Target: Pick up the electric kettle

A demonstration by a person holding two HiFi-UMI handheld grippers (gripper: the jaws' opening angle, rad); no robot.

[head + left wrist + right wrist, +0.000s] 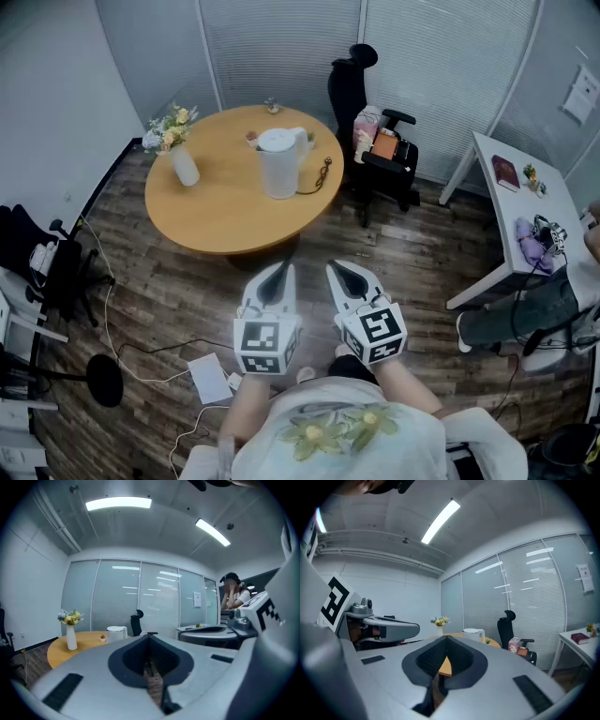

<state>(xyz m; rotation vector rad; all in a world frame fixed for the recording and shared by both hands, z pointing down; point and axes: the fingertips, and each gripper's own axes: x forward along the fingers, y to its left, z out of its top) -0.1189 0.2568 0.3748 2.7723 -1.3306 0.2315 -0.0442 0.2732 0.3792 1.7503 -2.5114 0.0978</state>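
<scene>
A white electric kettle (280, 161) stands upright on the round wooden table (216, 202), right of its middle; it also shows small and far off as the kettle (116, 633) and the kettle (473, 633) in the two gripper views. My left gripper (277, 270) and right gripper (341, 271) are held side by side above the wooden floor, well short of the table's near edge, both pointing toward it. Both are shut with nothing between the jaws.
A white vase of flowers (180, 155) stands at the table's left, a small pot (251, 139) behind the kettle. A black office chair (375, 141) stands at the right, a white desk (525, 202) farther right, a person seated there. Cables and a white box (210, 378) lie on the floor.
</scene>
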